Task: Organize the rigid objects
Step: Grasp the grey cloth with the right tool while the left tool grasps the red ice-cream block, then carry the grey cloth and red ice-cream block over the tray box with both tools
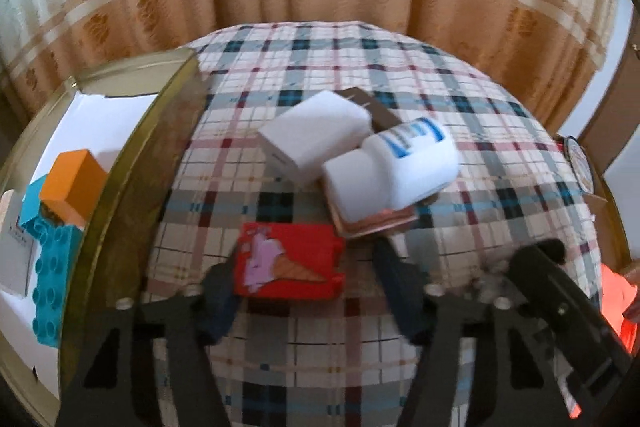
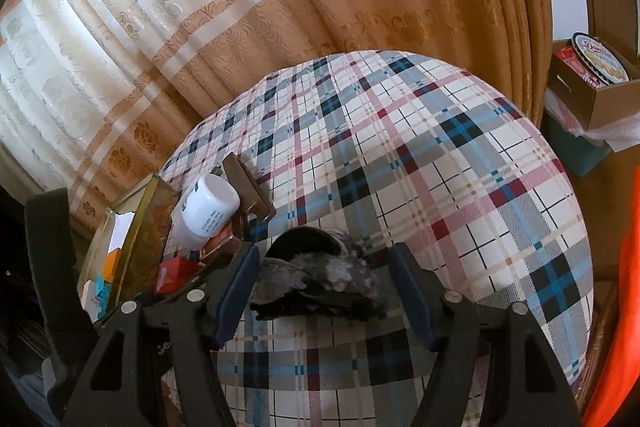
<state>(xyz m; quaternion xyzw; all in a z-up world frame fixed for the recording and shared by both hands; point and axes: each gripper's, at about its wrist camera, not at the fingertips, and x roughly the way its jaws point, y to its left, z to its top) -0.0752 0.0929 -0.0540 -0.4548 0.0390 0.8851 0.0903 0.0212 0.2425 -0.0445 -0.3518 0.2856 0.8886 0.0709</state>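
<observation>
Between wide left tool (image 1: 308, 291) fingers, red block (image 1: 289, 259); right tool (image 2: 324, 291) wide, straddling grey object (image 2: 320, 275).

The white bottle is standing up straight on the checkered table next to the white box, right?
Not quite. The white bottle is lying on its side, not standing, resting partly on a flat brown thing. The left wrist view shows it. The rest is right: it is on the checkered table next to the white box.

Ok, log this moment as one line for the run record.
left claw: open, over red block | right claw: open, astride grey object | white bottle on table | tray: orange block
</observation>
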